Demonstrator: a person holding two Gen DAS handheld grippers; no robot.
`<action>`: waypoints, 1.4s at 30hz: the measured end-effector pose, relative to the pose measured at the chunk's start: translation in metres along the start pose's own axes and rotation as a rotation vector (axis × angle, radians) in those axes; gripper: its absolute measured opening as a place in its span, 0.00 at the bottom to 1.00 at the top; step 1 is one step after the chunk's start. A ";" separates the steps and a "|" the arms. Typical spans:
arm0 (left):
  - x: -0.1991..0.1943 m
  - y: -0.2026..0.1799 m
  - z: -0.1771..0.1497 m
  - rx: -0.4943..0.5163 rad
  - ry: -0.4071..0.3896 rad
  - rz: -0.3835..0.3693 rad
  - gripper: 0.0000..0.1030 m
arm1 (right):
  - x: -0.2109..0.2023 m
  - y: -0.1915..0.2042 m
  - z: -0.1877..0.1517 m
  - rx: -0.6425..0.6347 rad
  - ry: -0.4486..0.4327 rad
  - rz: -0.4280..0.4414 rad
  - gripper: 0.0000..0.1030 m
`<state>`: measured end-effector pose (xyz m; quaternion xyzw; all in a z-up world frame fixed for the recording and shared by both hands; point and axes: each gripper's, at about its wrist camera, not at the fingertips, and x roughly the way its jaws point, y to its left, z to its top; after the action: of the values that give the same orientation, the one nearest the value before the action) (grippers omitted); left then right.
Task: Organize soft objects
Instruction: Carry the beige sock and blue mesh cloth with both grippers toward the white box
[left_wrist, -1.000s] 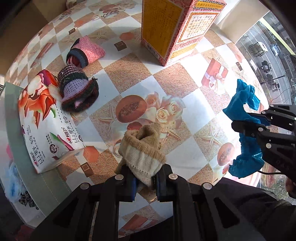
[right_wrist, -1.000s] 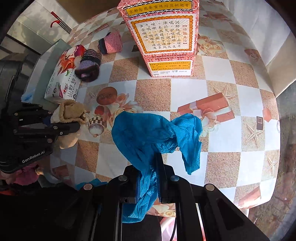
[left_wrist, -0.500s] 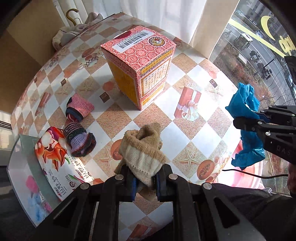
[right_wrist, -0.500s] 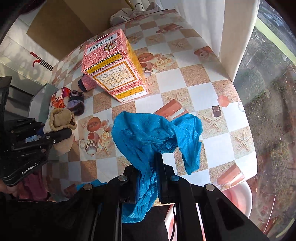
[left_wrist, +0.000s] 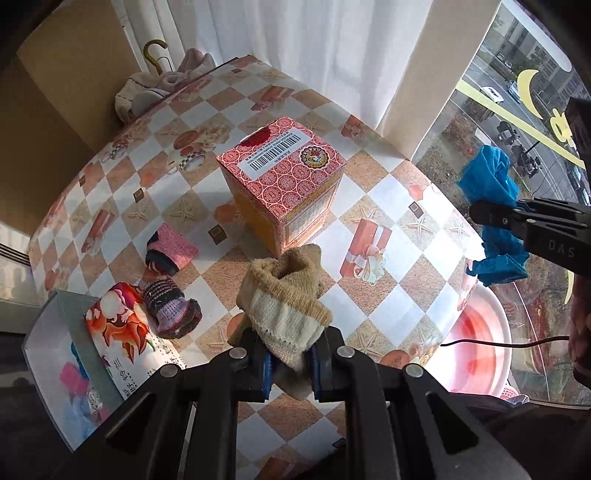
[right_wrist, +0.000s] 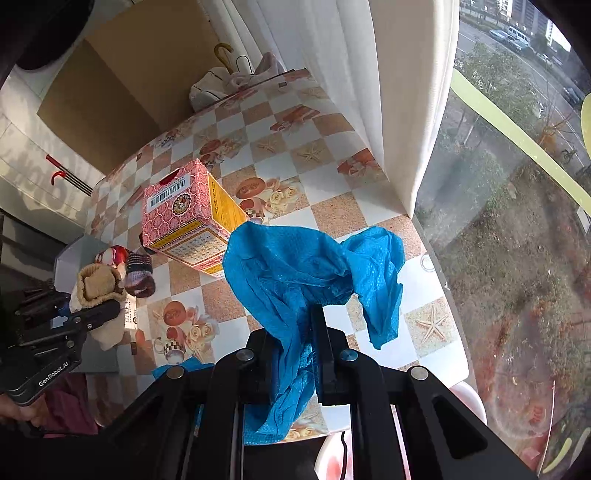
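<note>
My left gripper (left_wrist: 288, 363) is shut on a beige knitted sock (left_wrist: 286, 301) and holds it high above the table; it also shows in the right wrist view (right_wrist: 96, 286). My right gripper (right_wrist: 295, 354) is shut on a blue cloth (right_wrist: 295, 273), which hangs at the table's right edge in the left wrist view (left_wrist: 493, 218). A pink sock (left_wrist: 170, 251) and a striped purple sock (left_wrist: 170, 310) lie on the checked tablecloth (left_wrist: 388, 306) at the left.
A tall red and yellow box (left_wrist: 284, 184) stands mid-table. A printed bag (left_wrist: 122, 332) lies at the left edge on a grey tray (left_wrist: 48, 332). A pink basin (left_wrist: 484, 347) sits below the right edge. A bundle of cloth (left_wrist: 155, 92) lies at the far corner.
Both grippers have risen well above the table with their cloths still held; the box and socks now look smaller and farther away.
</note>
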<state>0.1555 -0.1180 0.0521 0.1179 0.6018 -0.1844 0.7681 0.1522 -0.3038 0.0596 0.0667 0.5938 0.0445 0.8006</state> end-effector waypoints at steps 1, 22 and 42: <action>0.001 0.002 -0.001 -0.010 0.006 0.001 0.16 | 0.002 0.001 0.000 0.000 0.006 0.000 0.14; -0.013 0.085 0.023 -0.285 -0.014 0.040 0.16 | 0.011 0.052 0.094 -0.136 -0.049 -0.083 0.14; -0.026 0.169 -0.018 -0.507 -0.021 0.089 0.16 | 0.020 0.220 0.107 -0.458 -0.059 0.018 0.14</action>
<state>0.2056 0.0461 0.0662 -0.0541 0.6149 0.0053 0.7867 0.2618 -0.0892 0.1069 -0.1101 0.5439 0.1832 0.8115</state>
